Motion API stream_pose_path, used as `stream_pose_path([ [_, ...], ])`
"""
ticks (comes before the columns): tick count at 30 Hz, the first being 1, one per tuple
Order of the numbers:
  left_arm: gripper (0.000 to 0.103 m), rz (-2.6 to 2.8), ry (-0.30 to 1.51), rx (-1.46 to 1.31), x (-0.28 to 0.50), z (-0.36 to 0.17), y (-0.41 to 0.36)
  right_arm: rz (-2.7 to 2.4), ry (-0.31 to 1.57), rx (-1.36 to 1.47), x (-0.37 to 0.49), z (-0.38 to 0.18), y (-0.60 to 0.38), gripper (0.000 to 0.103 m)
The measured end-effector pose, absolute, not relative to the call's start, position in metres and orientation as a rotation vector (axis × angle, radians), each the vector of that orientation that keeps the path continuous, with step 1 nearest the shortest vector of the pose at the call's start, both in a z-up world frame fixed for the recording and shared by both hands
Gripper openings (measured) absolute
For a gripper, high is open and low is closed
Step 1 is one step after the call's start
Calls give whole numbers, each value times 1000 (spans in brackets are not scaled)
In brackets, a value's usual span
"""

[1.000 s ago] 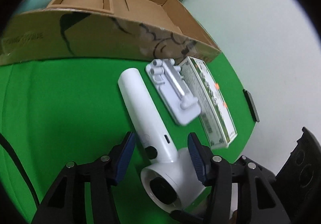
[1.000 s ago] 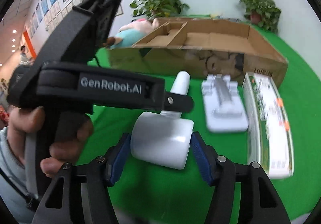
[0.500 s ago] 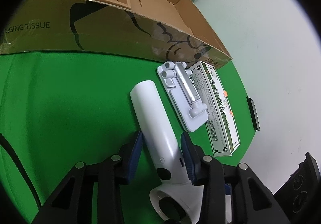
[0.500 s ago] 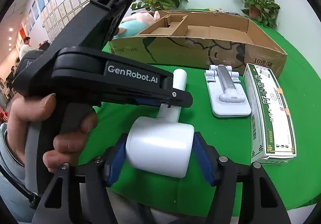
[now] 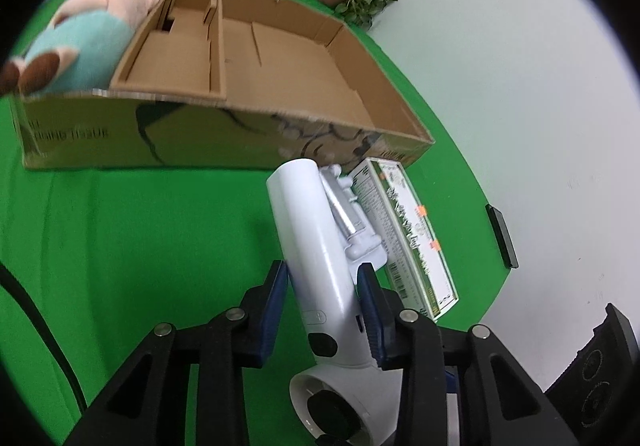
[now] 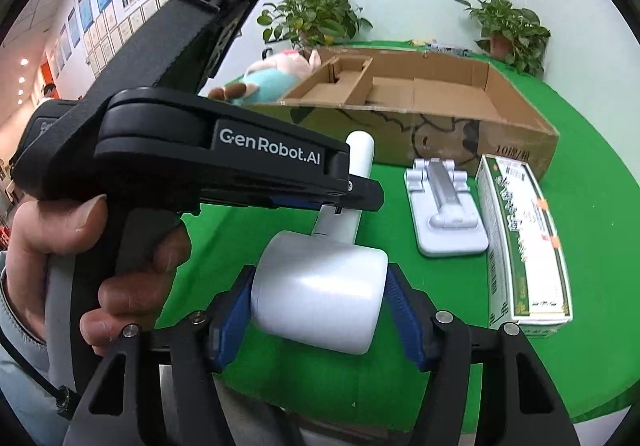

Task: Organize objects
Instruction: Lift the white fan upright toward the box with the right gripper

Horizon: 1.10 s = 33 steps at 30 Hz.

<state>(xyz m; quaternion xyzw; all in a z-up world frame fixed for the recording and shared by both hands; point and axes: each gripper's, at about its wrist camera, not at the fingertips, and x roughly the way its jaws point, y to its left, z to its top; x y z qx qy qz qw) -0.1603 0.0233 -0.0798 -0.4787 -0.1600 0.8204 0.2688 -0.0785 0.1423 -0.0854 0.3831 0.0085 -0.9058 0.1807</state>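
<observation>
Hairdryer [image 5: 320, 258] handle points toward cardboard box [image 5: 224, 150]; left gripper [image 5: 322, 300] pinches handle, right gripper [image 6: 320, 310] pinches barrel.

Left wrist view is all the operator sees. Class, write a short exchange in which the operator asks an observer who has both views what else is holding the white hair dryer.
Operator: I see my pads on either side of the handle. Is the barrel end held too?
Observer: Yes. The right gripper has a blue pad against each side of the hair dryer barrel.
Operator: And what is carrying the left gripper?
Observer: A bare hand is wrapped around the grip of the left gripper.
</observation>
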Motion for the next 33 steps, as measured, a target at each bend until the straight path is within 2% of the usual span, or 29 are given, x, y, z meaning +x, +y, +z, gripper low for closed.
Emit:
stream_pose_path([
  [19,29,2364,-228,-986,-187,30,51,-2707,9,879,-123,-13,151,56],
  [33,29,2401,-179,-895,-228,85,49,-2727,-41,802,-168,48,150,56],
])
